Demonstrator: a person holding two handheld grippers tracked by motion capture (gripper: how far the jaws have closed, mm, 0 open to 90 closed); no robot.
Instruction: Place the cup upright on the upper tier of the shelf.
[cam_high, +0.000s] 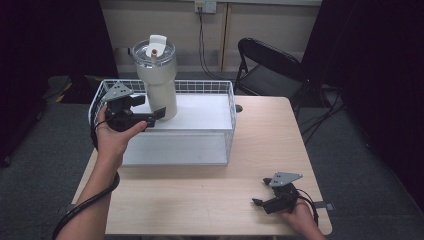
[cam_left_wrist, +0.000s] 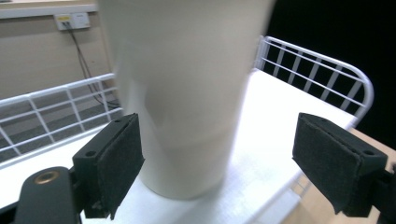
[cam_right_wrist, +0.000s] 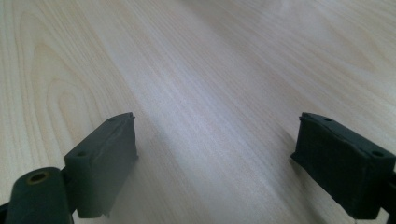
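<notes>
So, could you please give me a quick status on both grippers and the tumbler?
Left gripper open around cream tumbler, upright in wire basket. Right gripper open, idle over table. Nothing blocking.

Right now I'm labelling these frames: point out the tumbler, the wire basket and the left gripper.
tumbler (cam_high: 159, 87): high view, middle of its cream body.
wire basket (cam_high: 231, 107): high view, right wire wall.
left gripper (cam_left_wrist: 217, 163): left gripper view, midway between its open fingers.

The room is dim at the sides, while even light falls from above on the table (cam_high: 210, 200). In the left gripper view the cream tumbler (cam_left_wrist: 187, 93) is blurred and glare whitens the basket (cam_left_wrist: 280, 116) floor
</notes>
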